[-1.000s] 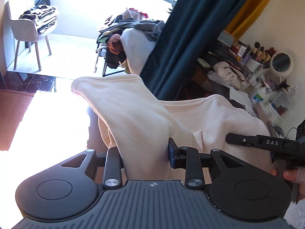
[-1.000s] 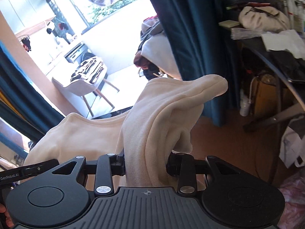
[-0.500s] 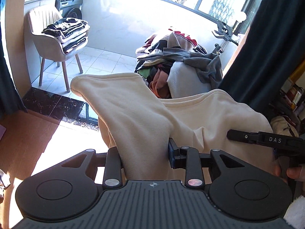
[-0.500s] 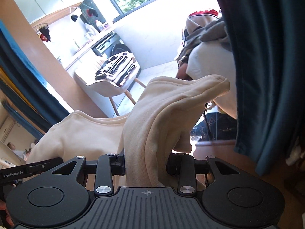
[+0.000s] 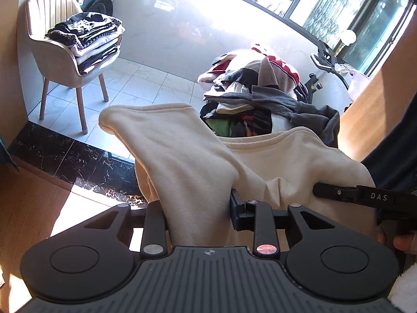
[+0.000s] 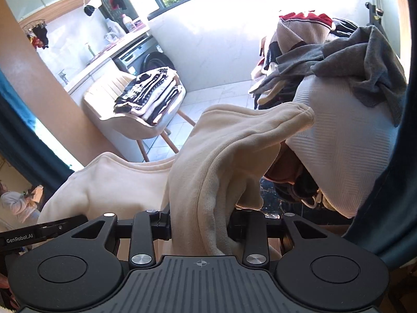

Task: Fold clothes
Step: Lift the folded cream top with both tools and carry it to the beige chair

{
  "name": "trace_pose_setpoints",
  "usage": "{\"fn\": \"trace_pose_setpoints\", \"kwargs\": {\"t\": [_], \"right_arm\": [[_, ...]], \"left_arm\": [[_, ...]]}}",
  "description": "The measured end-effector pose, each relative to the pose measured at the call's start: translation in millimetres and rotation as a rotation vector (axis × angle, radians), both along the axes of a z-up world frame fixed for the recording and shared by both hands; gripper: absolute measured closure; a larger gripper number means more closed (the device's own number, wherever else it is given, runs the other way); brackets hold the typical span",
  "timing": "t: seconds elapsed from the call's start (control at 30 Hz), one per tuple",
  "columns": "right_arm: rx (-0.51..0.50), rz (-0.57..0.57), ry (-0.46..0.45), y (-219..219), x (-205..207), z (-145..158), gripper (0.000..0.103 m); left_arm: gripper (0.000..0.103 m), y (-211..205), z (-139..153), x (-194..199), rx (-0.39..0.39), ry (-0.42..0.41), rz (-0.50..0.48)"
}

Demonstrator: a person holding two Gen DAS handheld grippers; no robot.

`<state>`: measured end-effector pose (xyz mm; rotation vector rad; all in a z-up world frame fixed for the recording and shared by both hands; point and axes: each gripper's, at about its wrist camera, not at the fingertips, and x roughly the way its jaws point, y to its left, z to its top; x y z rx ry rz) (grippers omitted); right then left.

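Left hand-held gripper (image 5: 198,208) is clamped on a fold of the cream sweatshirt (image 5: 182,156), and the right hand-held gripper (image 6: 199,224) pinches another fold of it (image 6: 229,156) — the garment hangs in the air between them. At 12 o'clock sits a pile of clothes (image 5: 260,99); at 10 o'clock, a chair (image 5: 60,54) bears a folded stack (image 5: 88,34).

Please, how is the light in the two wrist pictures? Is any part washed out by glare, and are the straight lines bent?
Left wrist view: sun glare whitens the low wall behind the clothes pile; the cream garment stays sharp; the window frame curves. Right wrist view: the low wall is blown out, the chair with folded clothes reads clearly, and edges bend from fisheye.
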<state>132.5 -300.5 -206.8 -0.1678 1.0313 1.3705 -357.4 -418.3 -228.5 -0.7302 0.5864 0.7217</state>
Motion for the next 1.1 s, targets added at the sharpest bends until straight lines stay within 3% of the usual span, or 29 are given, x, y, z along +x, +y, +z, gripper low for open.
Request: {"fn": "trace_pose_setpoints", "kwargs": {"t": [0.23,0.4,0.63,0.9,1.1], "right_arm": [[-0.02,-0.054,0.003,141.6,-30.8,-2.1,0.071],[-0.018,-0.101,0.018,203.7,-37.5,-11.7,0.071],[-0.078,-0.142,0.039,275.6,-15.1,-39.6,0.071],[-0.08,-0.124,0.099,384.0,49.4,-72.4,0.071],[-0.043,-0.069,0.106,478.2,133.8,-57.6,0.071]], "left_arm": [[0.072,130.8,10.2,9.1,0.033,0.068,-0.108],[0.072,199.6,7.1,22.1,0.035,0.104,-0.154],[0.072,272.0,-12.1,55.7,-0.019,0.146,-0.182],[0.072,376.4,-14.4,137.1,0.003,0.209,-0.159],[0.072,460.3,-5.2,188.4,-0.014,0.184,-0.07]]}}
